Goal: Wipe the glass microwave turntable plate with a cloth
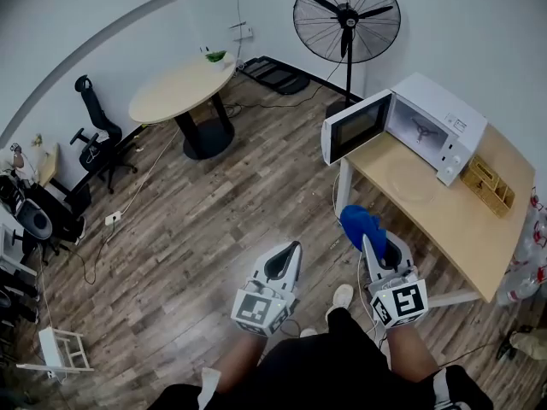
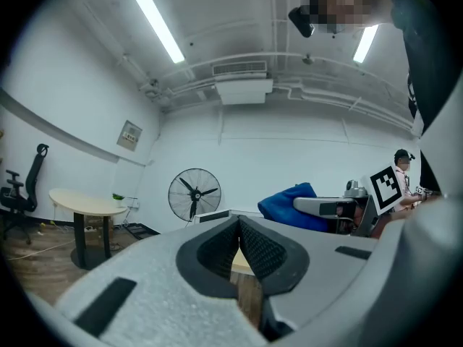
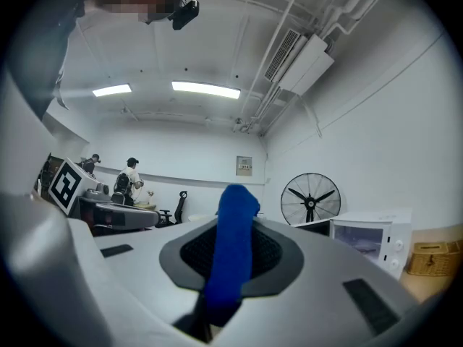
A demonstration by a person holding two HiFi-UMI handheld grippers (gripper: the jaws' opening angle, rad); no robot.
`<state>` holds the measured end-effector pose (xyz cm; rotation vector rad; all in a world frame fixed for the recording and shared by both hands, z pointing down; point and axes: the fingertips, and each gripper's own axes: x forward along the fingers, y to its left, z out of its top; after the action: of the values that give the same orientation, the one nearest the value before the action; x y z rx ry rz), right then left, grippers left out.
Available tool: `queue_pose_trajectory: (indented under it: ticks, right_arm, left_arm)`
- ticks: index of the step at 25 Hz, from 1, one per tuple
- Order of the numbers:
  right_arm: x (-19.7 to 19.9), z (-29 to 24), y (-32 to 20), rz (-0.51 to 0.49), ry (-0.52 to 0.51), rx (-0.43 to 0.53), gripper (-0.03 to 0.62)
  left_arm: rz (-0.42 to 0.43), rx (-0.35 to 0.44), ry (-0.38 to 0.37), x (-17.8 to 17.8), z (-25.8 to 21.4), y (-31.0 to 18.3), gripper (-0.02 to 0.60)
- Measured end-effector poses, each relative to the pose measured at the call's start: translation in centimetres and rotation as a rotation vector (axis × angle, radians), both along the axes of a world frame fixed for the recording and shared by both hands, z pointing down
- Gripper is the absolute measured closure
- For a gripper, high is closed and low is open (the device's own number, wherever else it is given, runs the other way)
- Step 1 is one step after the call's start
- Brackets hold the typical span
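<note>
The glass turntable plate lies flat on the wooden table in front of the open white microwave. A blue cloth is pinched in my right gripper, which is held low near the table's near corner, well short of the plate. From the right gripper view the blue cloth runs up between the shut jaws. My left gripper hangs over the floor to the left, jaws shut with nothing in them; its own view shows the jaw pads meeting.
A wicker basket sits at the table's far right. A standing fan is behind the microwave. A round table and office chair stand across the wooden floor. Water bottles lie right of the table.
</note>
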<state>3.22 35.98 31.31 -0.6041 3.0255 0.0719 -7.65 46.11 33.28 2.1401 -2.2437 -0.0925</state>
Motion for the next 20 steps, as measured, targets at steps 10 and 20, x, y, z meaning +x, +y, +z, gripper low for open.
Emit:
queue_pose_trajectory:
  ticks: [10, 20]
  right_arm:
    - [-1.6, 0.2, -9.7, 0.044, -0.014, -0.019, 0.540]
    - [-2.8, 0.1, -20.8, 0.052, -0.006, -0.023, 0.540]
  left_arm:
    - [0.050, -0.019, -0.014, -2.2, 0.6, -10.1, 0.580]
    - [0.070, -0.048, -0.027, -4.1, 1.5, -22.2, 0.581]
